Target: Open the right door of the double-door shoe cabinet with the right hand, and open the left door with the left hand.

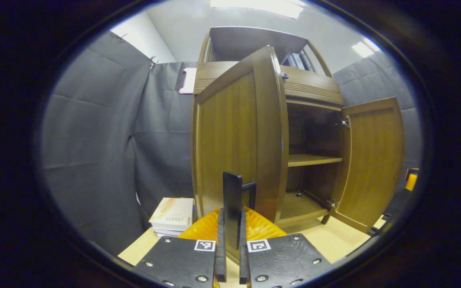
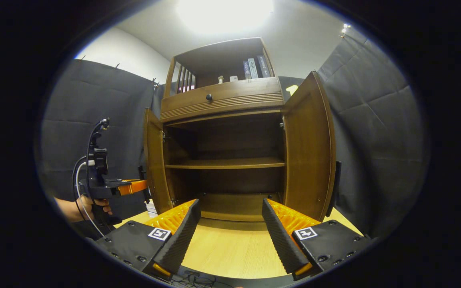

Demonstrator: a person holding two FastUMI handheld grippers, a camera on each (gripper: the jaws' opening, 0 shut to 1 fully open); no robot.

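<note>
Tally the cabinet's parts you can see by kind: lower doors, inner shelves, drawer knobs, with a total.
Lower doors: 2, the left door and the right door, both swung open.
Inner shelves: 1, the shelf.
Drawer knobs: 1, the knob.
Total: 4.

Black screw-studded plates with square markers are backing ridged orange-and-black fingers beside the cabinet; cables are looping off the left gripper.
</note>
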